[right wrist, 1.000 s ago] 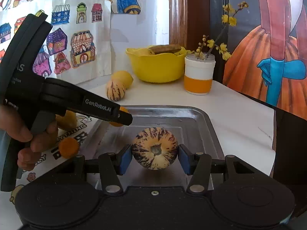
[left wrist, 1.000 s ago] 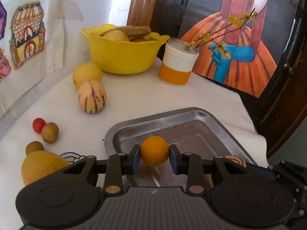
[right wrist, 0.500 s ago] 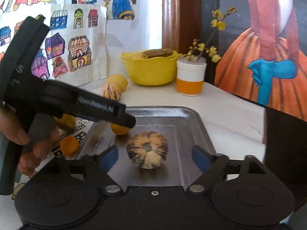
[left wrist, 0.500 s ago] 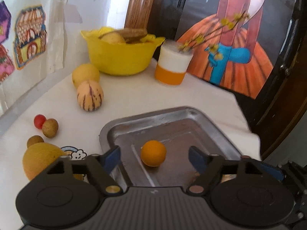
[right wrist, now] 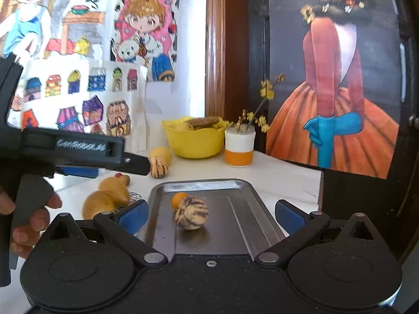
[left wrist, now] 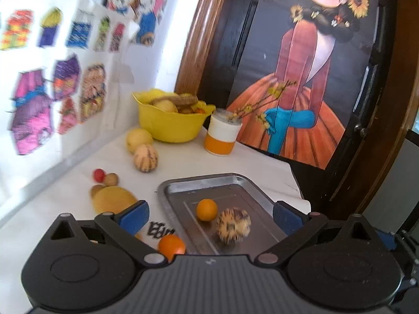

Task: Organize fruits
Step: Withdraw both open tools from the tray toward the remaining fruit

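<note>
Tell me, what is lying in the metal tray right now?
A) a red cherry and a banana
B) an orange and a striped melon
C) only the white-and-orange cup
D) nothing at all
B: the orange and the striped melon sit side by side in the metal tray.

Bright daylight, washed-out white wall (left wrist: 167,60), motion-blurred drawings (left wrist: 34,110), fisheye bending at edges, dark corners.

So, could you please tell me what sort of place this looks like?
Probably a home, perhaps a child's room: coloured drawings are taped to the wall, a painting of a girl leans against dark wooden doors, and fruit lies around a metal tray on a white table.
</note>
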Tool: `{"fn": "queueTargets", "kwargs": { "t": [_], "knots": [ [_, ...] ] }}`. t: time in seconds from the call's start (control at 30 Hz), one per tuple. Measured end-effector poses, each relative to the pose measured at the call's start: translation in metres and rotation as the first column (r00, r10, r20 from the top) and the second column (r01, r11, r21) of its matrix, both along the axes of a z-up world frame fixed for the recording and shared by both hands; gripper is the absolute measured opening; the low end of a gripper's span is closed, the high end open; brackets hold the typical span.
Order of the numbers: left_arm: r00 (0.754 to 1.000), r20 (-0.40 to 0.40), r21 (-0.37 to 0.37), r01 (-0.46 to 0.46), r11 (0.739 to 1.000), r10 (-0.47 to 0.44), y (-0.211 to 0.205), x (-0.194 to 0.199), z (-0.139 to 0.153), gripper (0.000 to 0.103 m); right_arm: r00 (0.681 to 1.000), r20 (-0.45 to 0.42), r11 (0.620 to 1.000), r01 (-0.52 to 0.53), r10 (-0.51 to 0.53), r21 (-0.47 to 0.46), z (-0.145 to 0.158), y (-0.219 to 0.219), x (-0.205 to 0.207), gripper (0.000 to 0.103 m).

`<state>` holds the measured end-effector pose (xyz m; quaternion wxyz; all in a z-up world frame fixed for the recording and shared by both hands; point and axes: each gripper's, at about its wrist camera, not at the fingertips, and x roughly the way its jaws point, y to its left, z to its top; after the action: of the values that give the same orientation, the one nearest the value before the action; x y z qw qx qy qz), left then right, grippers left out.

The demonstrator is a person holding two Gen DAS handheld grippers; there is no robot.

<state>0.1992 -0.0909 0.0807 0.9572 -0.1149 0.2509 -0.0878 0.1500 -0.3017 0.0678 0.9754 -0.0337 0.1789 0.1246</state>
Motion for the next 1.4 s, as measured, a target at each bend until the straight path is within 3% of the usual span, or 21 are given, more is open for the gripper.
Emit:
{"fn": "queueTargets", "kwargs": {
  "t": [0.27, 0.6, 1.07, 1.4],
  "knots": [
    [0.998, 0.058, 0.030, -0.008, 1.000, 0.006, 0.022, -0.075, 0.003, 0.102, 1.000, 0.002, 1.000, 0.026, -0.026, 0.015, 0.009, 0.010, -0.065, 0.102],
    [1.000, 0.023, 0.041, 0.002, 0.999, -0.003, 0.040, -0.128, -0.019, 0.102, 0.998, -0.056, 0.999, 0.037, -0.039, -0.033, 0.000, 0.021, -0.112, 0.102],
    [0.996, -0.082, 0.080, -0.028, 0.996, 0.035, 0.069, -0.149, -0.056, 0.102, 0.975, -0.221, 0.998, -0.007, -0.007, -0.064, -0.036, 0.049, -0.123, 0.102],
    [0.987, -0.141, 0.110, -0.057, 0.992, 0.073, 0.090, -0.136, -0.067, 0.102, 0.963, -0.253, 0.993, -0.104, 0.088, -0.048, -0.047, 0.073, -0.107, 0.102]
  ]
}}
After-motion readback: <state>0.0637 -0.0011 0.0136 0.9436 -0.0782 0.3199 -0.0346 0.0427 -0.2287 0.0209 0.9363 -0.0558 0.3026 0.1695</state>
